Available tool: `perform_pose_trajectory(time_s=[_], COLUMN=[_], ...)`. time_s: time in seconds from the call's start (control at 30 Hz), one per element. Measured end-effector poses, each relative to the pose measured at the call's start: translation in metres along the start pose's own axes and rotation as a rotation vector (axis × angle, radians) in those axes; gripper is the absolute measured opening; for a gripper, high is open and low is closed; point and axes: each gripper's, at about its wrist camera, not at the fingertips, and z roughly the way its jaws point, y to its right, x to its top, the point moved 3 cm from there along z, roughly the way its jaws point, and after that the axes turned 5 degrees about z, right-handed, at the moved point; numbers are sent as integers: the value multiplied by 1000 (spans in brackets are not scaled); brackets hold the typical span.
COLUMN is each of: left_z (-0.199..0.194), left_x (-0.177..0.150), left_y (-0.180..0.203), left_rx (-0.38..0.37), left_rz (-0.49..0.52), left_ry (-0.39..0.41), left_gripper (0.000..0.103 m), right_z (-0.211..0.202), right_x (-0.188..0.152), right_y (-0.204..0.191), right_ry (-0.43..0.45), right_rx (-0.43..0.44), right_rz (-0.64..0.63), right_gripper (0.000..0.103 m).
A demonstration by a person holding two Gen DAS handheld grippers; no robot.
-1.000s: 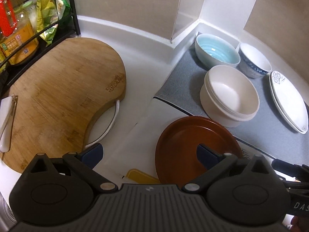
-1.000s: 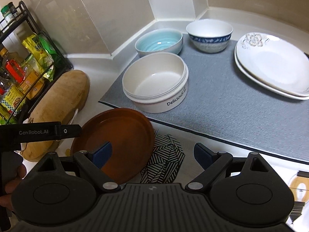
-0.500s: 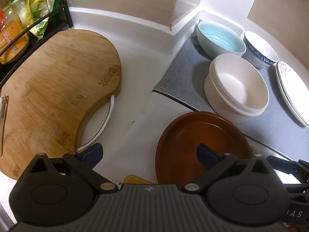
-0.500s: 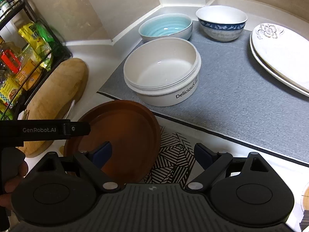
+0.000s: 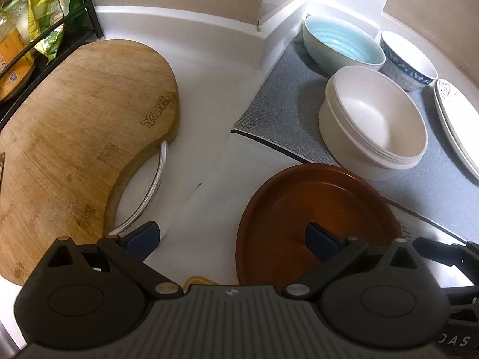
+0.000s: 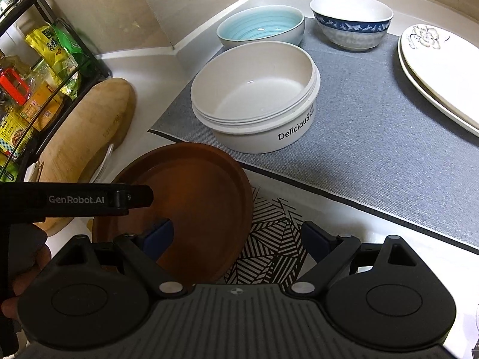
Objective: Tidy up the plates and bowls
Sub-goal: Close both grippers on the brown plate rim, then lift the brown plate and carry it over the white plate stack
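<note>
We start at the brown plate [image 6: 191, 206], which lies flat on the white counter [image 5: 209, 95] at the near corner of the grey mat [image 6: 374, 137], partly over a black-and-white striped sheet [image 6: 275, 245]; from the right wrist camera it sits at about 7 o'clock. Our left gripper [image 5: 232, 236] has its fingers spread wide, the right finger [image 5: 321, 243] over the plate's inner surface and the left one over bare counter, so the plate's left rim lies between them; we cannot tell whether the pad touches the plate. Our right gripper [image 6: 236, 239] is also spread wide and holds nothing, its left finger [image 6: 157, 234] over the plate and its right one over the striped sheet. At 12 o'clock from the plate, just beside it on the mat, stands the stack of cream bowls [image 6: 257, 101] marked "Delicious". Beyond that, at 12 o'clock again, sit the light blue bowl [image 6: 260, 27] and, to its right, the blue-patterned bowl [image 6: 351, 21], near each other against the wall. At 2 o'clock, well apart, two white plates [image 6: 443, 71] lie stacked on the mat. At 9 o'clock lies the wooden cutting board [image 5: 80, 137] with its metal handle, and past it, at 10 o'clock, a black wire rack [image 6: 27, 89] of bottles and packets.
</note>
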Motion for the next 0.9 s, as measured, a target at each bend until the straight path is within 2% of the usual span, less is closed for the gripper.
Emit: perform_pose_trajectory(time_s=[0.33,0.4,0.5,0.53,0.57,0.63,0.67,0.7,0.73,0.77,0.9], left_z=[3,2,1,0,-1,-4,-5,-6,-7,-8,-11], left_x=[0,0,1,1,2,3,4,6,7,7,8], left_y=[2,3,6,7,8,11,12,13,13,15,15], left_rx=[12,17,27,29,30,27,19,4,-10,-21,-8], left_rz=[10,14,30,36,44,60,66,67,66,68,80], left_ry=[-4,-2,3,7,12,21,23,20,17,14,26], left_gripper=[103,103,99,97,92,79,67,51,42,31,17], right_z=[2,1,1,0,0,0,0,1,1,1,0], right_x=[0,0,1,1,1,1,1,1,0,0,0], right_y=[-2,-2,-1,-1,-1,0,0,1,1,2,5], right_ry=[3,5,11,14,17,21,24,25,26,27,29], right_rx=[0,9,12,11,12,11,10,10,10,9,3], right_rz=[-26,-29,-34,-40,-42,-47,-47,-47,-50,-50,-39], right_gripper=[93,87,71,62,54,43,34,30,19,13,10])
